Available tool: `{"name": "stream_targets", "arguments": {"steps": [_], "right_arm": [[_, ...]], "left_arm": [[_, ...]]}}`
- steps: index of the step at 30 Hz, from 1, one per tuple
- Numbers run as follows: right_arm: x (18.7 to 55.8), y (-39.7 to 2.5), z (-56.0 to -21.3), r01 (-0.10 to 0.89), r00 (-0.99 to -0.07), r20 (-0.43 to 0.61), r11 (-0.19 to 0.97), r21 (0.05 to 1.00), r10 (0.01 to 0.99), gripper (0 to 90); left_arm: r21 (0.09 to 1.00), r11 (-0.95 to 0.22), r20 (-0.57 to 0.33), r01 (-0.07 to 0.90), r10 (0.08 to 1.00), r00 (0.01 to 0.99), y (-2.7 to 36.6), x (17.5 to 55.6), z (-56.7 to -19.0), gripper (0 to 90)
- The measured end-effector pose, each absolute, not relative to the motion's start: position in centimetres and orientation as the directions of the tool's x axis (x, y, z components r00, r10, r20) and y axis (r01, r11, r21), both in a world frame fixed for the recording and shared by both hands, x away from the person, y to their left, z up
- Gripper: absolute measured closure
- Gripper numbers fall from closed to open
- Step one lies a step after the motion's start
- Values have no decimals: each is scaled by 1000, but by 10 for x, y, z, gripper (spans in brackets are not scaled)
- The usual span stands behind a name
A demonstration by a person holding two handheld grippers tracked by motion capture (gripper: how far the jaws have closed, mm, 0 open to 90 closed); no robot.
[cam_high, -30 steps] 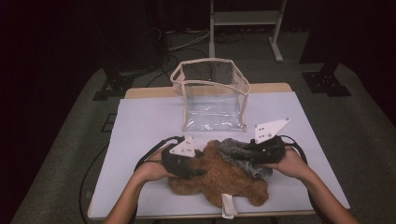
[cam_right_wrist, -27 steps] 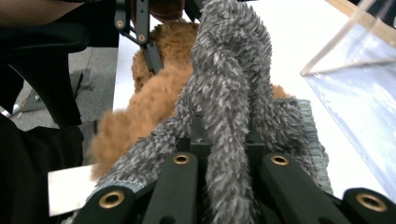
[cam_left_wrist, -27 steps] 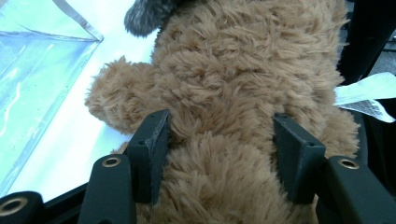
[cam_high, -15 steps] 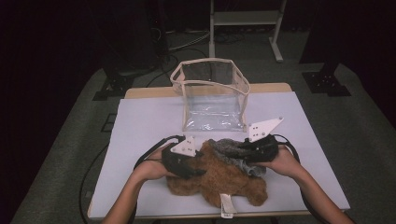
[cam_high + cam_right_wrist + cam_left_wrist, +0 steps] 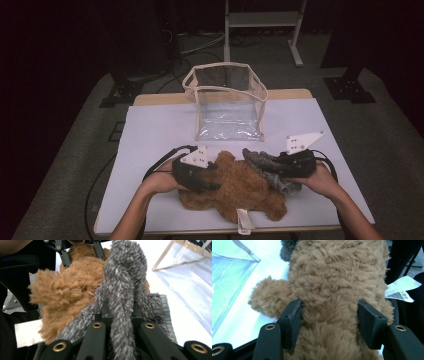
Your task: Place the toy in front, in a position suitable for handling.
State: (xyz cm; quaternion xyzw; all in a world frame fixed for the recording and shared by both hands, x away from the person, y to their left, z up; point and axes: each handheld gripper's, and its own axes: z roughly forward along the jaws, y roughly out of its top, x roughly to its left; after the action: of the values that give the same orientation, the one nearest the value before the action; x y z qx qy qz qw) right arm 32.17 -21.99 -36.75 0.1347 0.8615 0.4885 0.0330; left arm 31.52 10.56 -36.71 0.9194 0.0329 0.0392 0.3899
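Note:
A brown teddy bear (image 5: 235,187) lies on the white table (image 5: 160,130) near its front edge. My left gripper (image 5: 212,176) grips its body from the left; in the left gripper view the pads (image 5: 292,317) press into the fur of the teddy bear (image 5: 337,277) on both sides. My right gripper (image 5: 272,166) is shut on a grey fuzzy scarf (image 5: 262,161) draped over the bear's right side. In the right gripper view the scarf (image 5: 125,277) rises from between the jaws of my right gripper (image 5: 117,316), with the bear (image 5: 70,285) behind it.
An open clear plastic bag (image 5: 227,102) with beige trim stands upright at the middle back of the table. A white label (image 5: 244,220) hangs from the bear over the front edge. Bare table surface stretches left and right of the bag.
The right gripper shifted a little left, then back to the right, still holding the scarf. The left gripper has stayed on the bear.

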Motion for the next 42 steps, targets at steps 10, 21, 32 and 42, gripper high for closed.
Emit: {"name": "stream_targets", "arguments": {"steps": [10,21,32,42], "right_arm": [[323,-204,-360,155,-973,46,500,852,225,802],[315,-232,-384,228,-956,102,475,850,276,802],[323,-240,-397,260,-941,96,515,817,324,800],[328,-214,-387,213,-962,96,480,851,255,800]], "left_arm": [[717,-696,47,38,103,994,107,316,-372,424],[745,-667,30,24,70,997,106,314,-367,391],[713,-701,34,15,56,998,107,309,-371,413],[718,-696,15,10,31,999,114,303,-375,430]]}}
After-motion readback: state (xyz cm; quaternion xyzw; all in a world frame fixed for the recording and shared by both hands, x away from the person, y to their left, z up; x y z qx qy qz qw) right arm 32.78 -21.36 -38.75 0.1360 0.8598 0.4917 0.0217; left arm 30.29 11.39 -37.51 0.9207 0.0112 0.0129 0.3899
